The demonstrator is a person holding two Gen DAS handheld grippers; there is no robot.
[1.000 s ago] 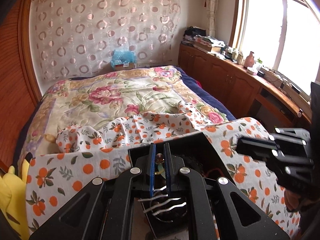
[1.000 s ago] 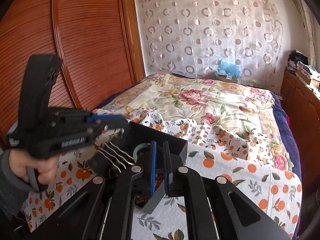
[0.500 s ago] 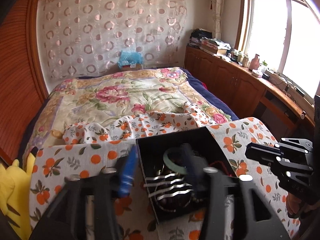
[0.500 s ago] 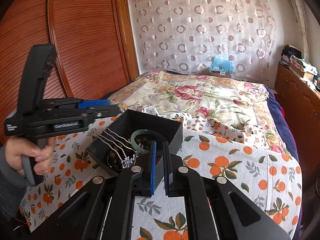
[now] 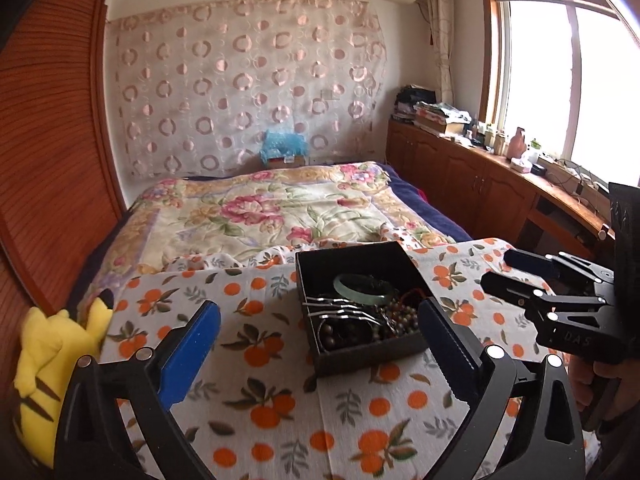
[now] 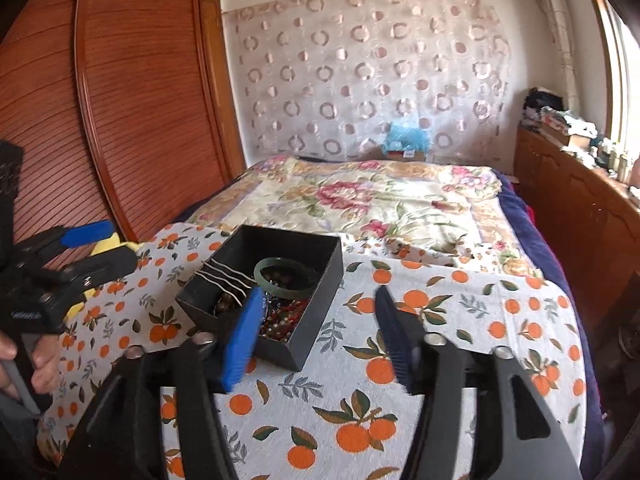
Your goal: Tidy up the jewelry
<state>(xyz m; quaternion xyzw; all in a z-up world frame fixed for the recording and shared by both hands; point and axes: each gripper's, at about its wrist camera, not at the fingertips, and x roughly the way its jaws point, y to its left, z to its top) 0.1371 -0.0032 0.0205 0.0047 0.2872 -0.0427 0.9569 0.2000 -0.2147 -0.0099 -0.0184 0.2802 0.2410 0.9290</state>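
Both grippers just opened: left gripper [image 5: 320, 344] and right gripper [image 6: 320, 332] spread, empty, pulled back from box [image 5: 404, 354]. Bangle [image 5: 362, 288], beads inside it. Sorting looks done.

The black box [image 5: 362, 354] holds a tangle of beads [image 5: 394, 320] beyond the left gripper's fingers [image 5: 192, 356]; single strands cannot be told apart. The right finger's tip covers the box's near right corner. In the right wrist view the blue finger [image 6: 242, 344] hides the box's near end and part of its contents, and both fingers there are blurred. The yellow plush toy [image 5: 48, 364] is cut off by the left edge. Small items on the far window ledge [image 5: 520, 152] are too small to identify.
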